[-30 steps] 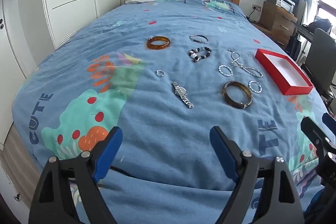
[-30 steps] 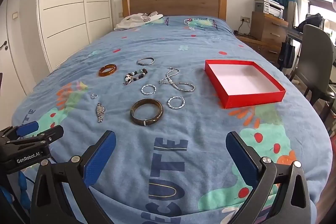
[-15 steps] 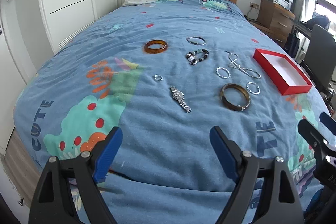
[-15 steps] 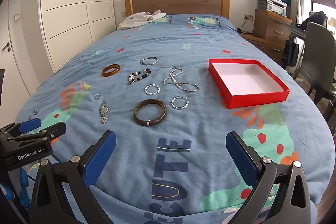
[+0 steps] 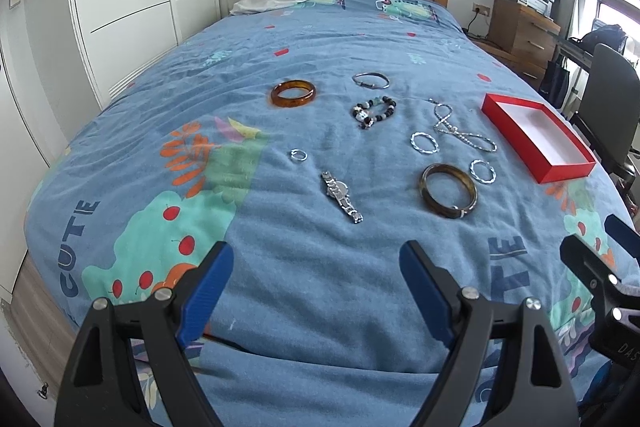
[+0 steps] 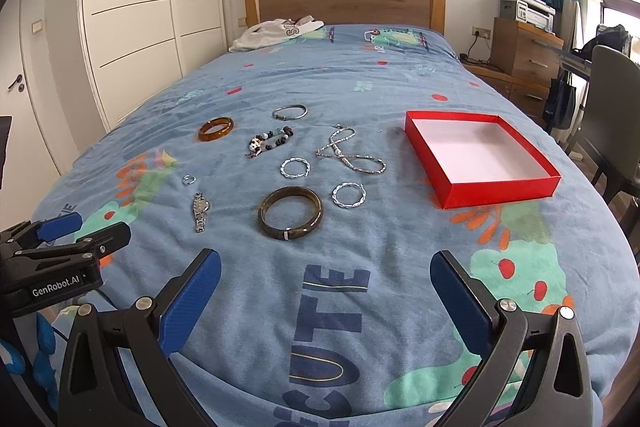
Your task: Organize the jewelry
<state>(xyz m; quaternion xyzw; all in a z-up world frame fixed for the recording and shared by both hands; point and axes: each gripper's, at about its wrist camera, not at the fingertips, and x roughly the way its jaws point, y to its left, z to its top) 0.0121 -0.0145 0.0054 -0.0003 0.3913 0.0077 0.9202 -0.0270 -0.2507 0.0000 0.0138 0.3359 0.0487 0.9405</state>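
— Blue blanket [image 6: 360, 83] all over the bed, cartoon prints and the word CUTE on it. What lies around the red box [image 6: 516, 187]?

— Past the box stands a chair [image 6: 616, 99] and a wooden drawer chest [image 6: 524, 47] with a printer on top. A white garment [image 6: 276, 29] lies against the headboard [image 6: 344, 1], well beyond the box. Nothing lies between the grippers and the jewelry, only bare blanket.

— And the jewelry itself?

— All of it sits left of the box, none inside (its white floor is bare). Nearest the box is a silver chain [image 6: 350, 153], looped over itself. Left of that, a beaded bracelet [image 6: 269, 142] in dark and pale beads.

— Count them for me.

— Nine pieces. Two thick bangles: an amber one [image 5: 293, 93] farthest from the box, a dark brown one [image 6: 289, 212] nearer the grippers. Two twisted silver hoops [image 6: 295, 167] [image 6: 349, 195]. One thin silver bangle [image 5: 371, 80], one small ring [image 5: 298, 155], one silver watch [image 5: 341, 195] lying flat, plus the chain and the beads.

— The grippers?

— The left gripper [image 5: 316, 277] hangs over the near edge of the bed, fingers spread wide, nothing between them. The right gripper [image 6: 325, 283] too, wide apart and empty, closer to the box than the left one.
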